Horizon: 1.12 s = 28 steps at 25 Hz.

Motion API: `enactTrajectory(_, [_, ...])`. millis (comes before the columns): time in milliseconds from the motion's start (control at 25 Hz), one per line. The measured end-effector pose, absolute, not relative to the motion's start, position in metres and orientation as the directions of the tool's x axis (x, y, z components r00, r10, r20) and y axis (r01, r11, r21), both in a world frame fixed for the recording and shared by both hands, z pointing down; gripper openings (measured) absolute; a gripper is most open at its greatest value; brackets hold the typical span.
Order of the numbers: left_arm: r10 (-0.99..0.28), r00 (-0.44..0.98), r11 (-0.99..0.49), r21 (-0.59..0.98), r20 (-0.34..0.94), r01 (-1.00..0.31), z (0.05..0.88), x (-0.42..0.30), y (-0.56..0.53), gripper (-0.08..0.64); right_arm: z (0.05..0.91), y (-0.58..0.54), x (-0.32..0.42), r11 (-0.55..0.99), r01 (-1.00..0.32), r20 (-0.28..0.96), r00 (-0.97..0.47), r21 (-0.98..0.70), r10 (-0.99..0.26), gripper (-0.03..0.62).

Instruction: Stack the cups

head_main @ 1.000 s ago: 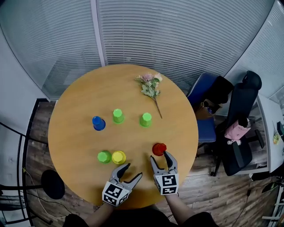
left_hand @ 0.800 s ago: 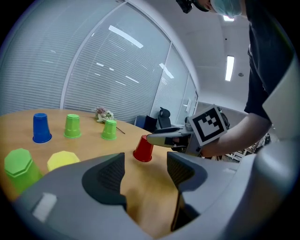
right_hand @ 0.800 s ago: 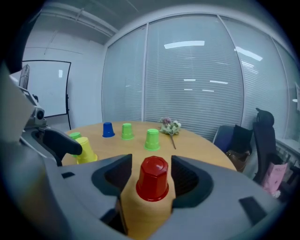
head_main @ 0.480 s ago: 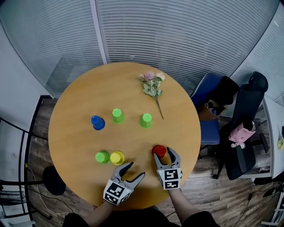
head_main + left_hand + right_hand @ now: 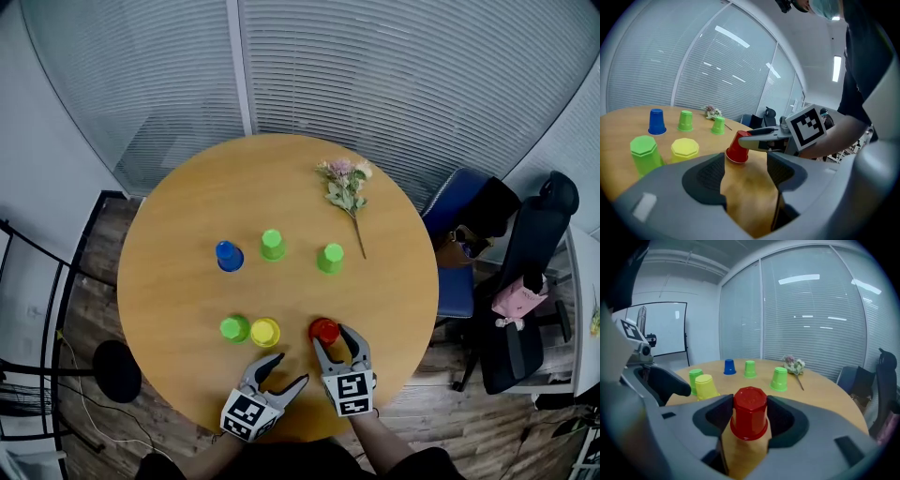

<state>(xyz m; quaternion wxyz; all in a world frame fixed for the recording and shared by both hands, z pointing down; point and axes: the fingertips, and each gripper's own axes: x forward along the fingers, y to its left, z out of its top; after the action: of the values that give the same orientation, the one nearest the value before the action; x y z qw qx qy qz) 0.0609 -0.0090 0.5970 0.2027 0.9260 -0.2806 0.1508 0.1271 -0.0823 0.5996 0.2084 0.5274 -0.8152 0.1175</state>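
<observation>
On the round wooden table (image 5: 187,216) stand several upturned cups. A red cup (image 5: 324,330) near the front edge sits between the jaws of my right gripper (image 5: 334,339), which is open; in the right gripper view the red cup (image 5: 749,412) fills most of the gap. To its left are a yellow cup (image 5: 265,331) and a green cup (image 5: 234,328) side by side. Farther back stand a blue cup (image 5: 229,255) and two more green cups (image 5: 273,244) (image 5: 330,258). My left gripper (image 5: 287,369) is open and empty just in front of the yellow cup.
A small bunch of flowers (image 5: 345,183) lies at the table's far right. A blue chair (image 5: 464,216) and a black office chair (image 5: 525,281) stand to the right of the table. Window blinds run behind it.
My right gripper has moved forward so its open jaws now stand on either side of the red cup. The left gripper has barely moved.
</observation>
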Motion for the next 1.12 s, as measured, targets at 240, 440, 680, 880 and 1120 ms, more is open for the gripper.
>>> enactTrajectory(240, [-0.53,0.752,-0.711,0.278,0.392,-0.646,0.594,0.022,-0.016,0.268,0.607,-0.08,0.082,0.491,-0.871,0.475,-0.423,0.022,-0.772,0.231])
enactTrajectory(440, [-0.558,0.724,-0.676,0.283,0.406,-0.68,0.595,-0.008,-0.019,0.268,0.612,-0.082,0.059,0.516,-0.856,0.491,-0.435,0.035,-0.755,0.232])
enactTrajectory(680, [-0.557,0.73,-0.679,0.288,0.397,-0.675,0.594,-0.027,-0.027,0.268,0.614,-0.082,0.048,0.513,-0.858,0.514,-0.425,0.035,-0.745,0.232])
enactTrajectory(880, [-0.569,0.73,-0.677,0.287,0.379,-0.677,0.581,-0.051,-0.041,0.268,0.585,-0.079,0.047,0.47,-0.883,0.477,-0.408,0.012,-0.778,0.259])
enactTrajectory(1120, [-0.605,0.72,-0.687,0.235,0.339,-0.688,0.556,-0.095,-0.08,0.268,0.534,-0.09,0.017,0.431,-0.902,0.405,-0.401,-0.02,-0.821,0.259])
